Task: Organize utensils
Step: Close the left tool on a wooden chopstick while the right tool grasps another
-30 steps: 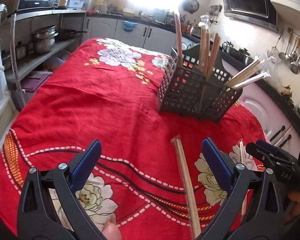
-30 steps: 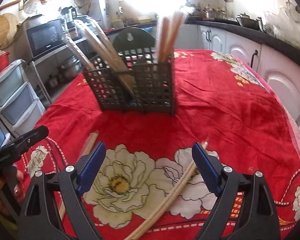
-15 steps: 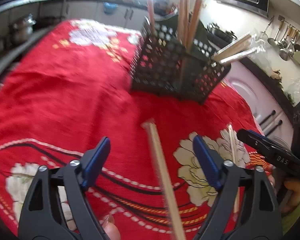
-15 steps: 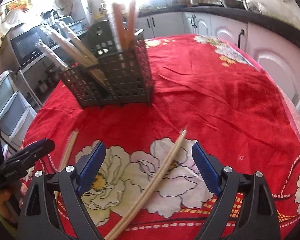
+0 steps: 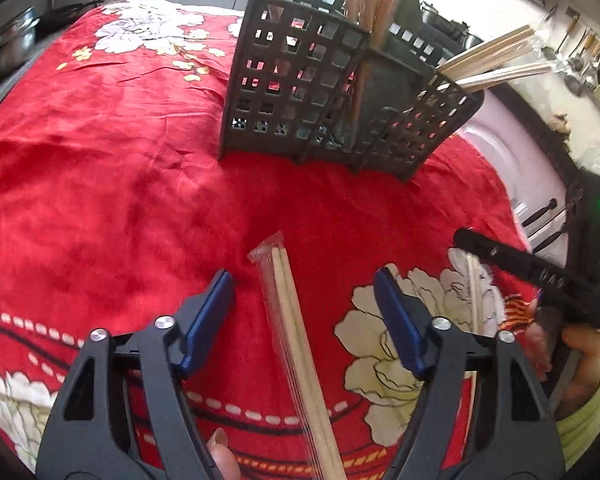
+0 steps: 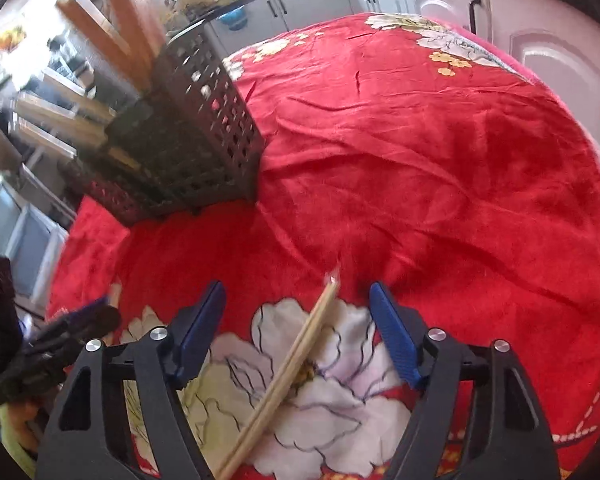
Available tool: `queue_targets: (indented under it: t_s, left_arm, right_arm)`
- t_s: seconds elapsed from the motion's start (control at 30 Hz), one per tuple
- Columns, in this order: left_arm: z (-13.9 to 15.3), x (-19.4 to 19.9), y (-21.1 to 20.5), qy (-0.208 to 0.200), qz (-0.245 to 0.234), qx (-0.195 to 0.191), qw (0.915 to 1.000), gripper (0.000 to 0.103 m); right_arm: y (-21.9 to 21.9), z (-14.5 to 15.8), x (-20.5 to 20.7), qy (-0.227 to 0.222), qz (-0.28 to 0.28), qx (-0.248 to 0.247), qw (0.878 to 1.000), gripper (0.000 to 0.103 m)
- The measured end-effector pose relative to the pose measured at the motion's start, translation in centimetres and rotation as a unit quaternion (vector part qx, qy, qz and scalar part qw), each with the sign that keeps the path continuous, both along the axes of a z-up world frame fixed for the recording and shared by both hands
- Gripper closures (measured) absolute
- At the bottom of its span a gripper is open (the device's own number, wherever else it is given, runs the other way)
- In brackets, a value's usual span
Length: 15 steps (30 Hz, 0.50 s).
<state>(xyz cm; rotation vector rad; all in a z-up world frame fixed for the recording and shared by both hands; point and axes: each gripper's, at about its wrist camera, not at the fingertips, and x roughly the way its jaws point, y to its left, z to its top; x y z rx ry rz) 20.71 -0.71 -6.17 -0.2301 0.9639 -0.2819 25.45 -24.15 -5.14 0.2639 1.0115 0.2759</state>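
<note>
Your left gripper (image 5: 304, 320) straddles wrapped chopsticks (image 5: 296, 344), jaws just narrowing, not touching yet. Your right gripper (image 6: 298, 332) likewise brackets another pair (image 6: 284, 376). Utensil basket (image 5: 300, 92) at twelve o'clock.

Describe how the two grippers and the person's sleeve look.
Both the left gripper and right gripper have black plastic frames with triangular cut-outs, silver rivets and ribbed blue pads. The sleeve is ribbed yellow-green knit. No cables show.
</note>
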Motion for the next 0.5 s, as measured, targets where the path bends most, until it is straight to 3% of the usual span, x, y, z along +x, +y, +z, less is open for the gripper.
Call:
queue_targets:
  t_s: [0.07, 0.3, 0.5]
  left_arm:
    - [0.0, 0.4, -0.3, 0.000, -0.001, 0.015, 0.9999, 0.057]
    - [-0.4, 1.7, 0.0, 0.002, 0.007, 0.022, 0.9997, 0.082]
    - [-0.5, 1.2, 0.0, -0.017, 0.011, 0.027, 0.9994, 0.087]
  right_arm:
    - [-0.5, -0.3, 0.0, 0.002, -0.013, 0.019, 1.000, 0.044]
    - [-0.1, -0.4, -0.4, -0.014, -0.008, -0.009, 1.000, 0.060]
    - [-1.0, -0.8, -0.6, -0.025, -0.029, 0.001, 0.999, 0.083]
